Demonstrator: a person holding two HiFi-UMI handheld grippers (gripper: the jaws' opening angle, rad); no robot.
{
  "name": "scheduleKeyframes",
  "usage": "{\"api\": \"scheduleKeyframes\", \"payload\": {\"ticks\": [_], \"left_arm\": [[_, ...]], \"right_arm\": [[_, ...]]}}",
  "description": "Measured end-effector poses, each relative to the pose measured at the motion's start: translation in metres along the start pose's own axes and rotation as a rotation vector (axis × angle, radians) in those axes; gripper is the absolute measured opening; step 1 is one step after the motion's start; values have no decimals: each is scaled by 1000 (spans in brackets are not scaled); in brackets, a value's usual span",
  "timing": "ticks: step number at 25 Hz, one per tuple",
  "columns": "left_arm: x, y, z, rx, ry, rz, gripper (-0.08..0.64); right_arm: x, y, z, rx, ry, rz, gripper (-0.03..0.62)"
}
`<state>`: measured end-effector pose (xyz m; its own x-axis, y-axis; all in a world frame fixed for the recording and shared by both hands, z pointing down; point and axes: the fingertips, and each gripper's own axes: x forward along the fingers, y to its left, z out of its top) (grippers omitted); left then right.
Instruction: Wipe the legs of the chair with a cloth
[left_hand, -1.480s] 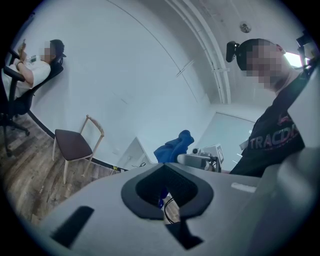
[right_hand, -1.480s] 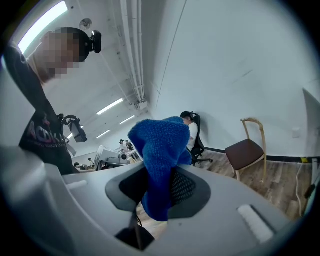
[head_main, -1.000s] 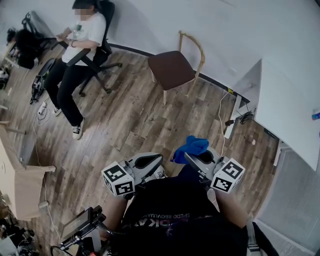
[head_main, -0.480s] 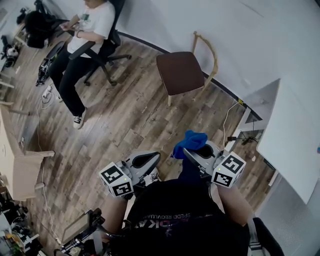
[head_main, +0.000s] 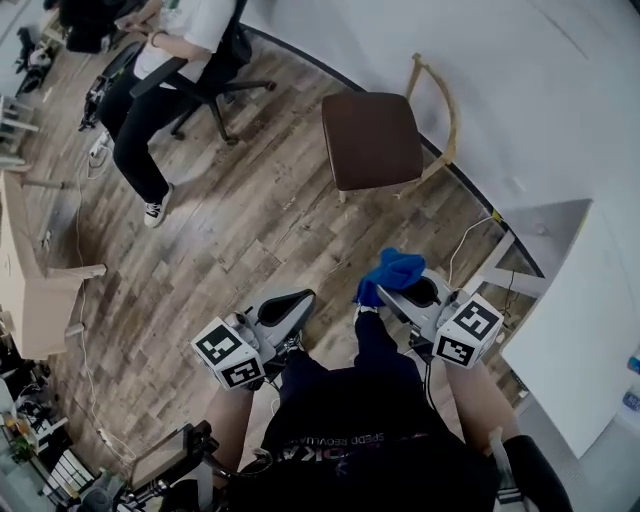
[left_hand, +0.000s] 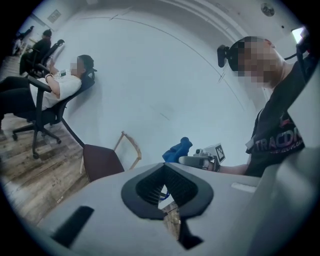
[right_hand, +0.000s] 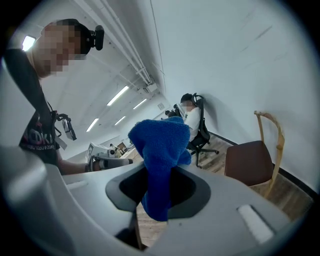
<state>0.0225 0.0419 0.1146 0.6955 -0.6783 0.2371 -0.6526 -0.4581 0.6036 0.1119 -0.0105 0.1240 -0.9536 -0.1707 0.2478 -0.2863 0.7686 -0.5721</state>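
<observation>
Closest to the head camera, the person's dark shirt (head_main: 350, 430) fills the lower edge, with a hand-held gripper carried out in front on each side. The left hand-held gripper (head_main: 303, 297) has its jaws drawn together with nothing between them; only floor shows through the narrow slit in its own view. The right hand-held gripper (head_main: 388, 297) is clamped on a blue cloth (head_main: 393, 271). The cloth is bunched between the jaws: a thick fold rises above them and a shorter end hangs below. Both grippers are held in the air above the wood-plank floor (head_main: 230, 230), near each other but not touching.

Farther out, well apart from the cloth, the chair (head_main: 372, 140) stands on the floor just beside the white wall (head_main: 530, 80). It has a dark brown seat and a curved light-wood back toward the wall. One pale leg (head_main: 341, 196) shows under the near front corner of the seat, and the other legs are mostly hidden by it. A white desk (head_main: 585, 330) stands at the right, and a thin cable (head_main: 466, 248) trails on the floor between it and the chair.

Farthest, at the upper left, a person in a white top (head_main: 190, 25) sits on a black wheeled office chair (head_main: 215, 85), legs stretched toward the room.
</observation>
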Motion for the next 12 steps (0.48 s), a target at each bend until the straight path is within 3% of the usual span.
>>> {"api": "scheduleKeyframes", "payload": {"ticks": [6,12], "left_arm": [[32,15,-3,30,-8,89,0],[56,40,-24,64,14,79,0]], "right_arm": [[15,-60,-9,25,66,33,100],[42,-104,-25,47,84,5,100]]}}
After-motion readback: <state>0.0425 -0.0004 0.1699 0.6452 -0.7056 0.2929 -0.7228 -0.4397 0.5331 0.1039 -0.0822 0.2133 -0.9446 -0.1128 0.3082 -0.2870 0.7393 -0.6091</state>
